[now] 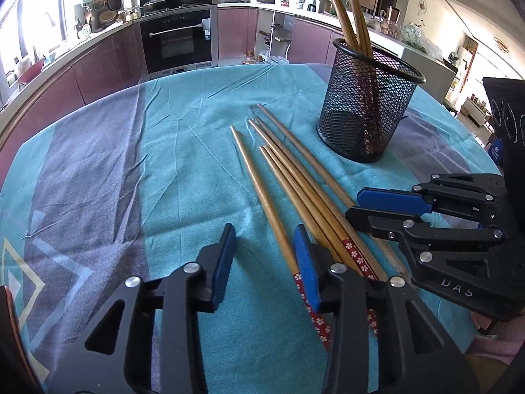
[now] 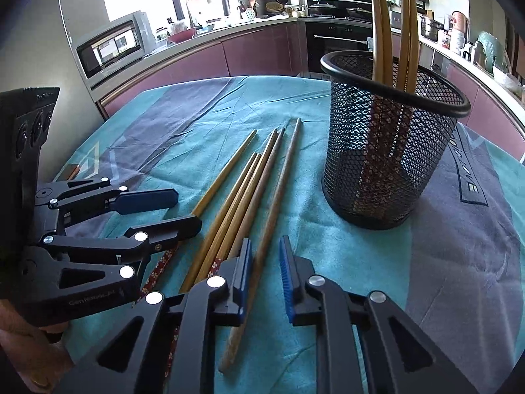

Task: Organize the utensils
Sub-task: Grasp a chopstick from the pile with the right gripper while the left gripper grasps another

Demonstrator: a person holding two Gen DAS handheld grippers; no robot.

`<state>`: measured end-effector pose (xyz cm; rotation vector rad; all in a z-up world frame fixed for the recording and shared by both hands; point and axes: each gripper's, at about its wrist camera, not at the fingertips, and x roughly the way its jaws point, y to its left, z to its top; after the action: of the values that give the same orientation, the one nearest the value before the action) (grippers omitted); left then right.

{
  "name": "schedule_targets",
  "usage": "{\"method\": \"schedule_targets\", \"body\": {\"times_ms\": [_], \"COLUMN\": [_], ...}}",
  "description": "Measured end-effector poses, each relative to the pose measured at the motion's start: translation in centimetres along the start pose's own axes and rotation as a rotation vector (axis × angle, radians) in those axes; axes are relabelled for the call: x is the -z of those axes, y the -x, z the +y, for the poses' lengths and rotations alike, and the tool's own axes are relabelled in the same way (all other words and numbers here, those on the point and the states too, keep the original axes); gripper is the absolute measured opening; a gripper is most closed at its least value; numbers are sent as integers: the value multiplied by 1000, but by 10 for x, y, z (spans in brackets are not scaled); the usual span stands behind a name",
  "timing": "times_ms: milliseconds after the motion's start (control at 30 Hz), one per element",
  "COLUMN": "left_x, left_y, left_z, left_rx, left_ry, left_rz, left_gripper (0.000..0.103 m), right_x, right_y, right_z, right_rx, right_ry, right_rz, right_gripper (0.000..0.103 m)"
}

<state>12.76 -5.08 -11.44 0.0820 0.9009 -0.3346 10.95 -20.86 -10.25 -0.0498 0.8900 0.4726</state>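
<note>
With both the left gripper (image 1: 265, 256) and the right gripper (image 2: 265, 274) parted and empty, the loose chopsticks (image 2: 236, 193) beside the mesh holder (image 2: 390, 138) are best taken singly, the outermost straddled squarely before being clamped.

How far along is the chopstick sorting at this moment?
Partly done. Four chopsticks already stand in the black mesh holder. Nothing is gripped yet: the right gripper is open, straddling the rightmost loose chopstick, and the left gripper is open around the leftmost one. About six chopsticks still lie on the teal tablecloth, waiting to go in.
</note>
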Motion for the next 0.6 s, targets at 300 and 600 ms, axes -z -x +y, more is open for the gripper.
{"method": "schedule_targets", "body": {"times_ms": [300,600], "left_x": [3,1], "left_y": [3,3], "left_z": [10,6], "left_rx": [24,6], "left_ry": [83,49], "left_rz": [2,10], "left_gripper": [9,24], "right_x": [10,16], "right_y": [10,18], "right_z": [-12,-13], "right_rx": [-32,-32], "right_ry": [-64,-43], "right_rz": [5,22], "right_gripper": [7,9]}}
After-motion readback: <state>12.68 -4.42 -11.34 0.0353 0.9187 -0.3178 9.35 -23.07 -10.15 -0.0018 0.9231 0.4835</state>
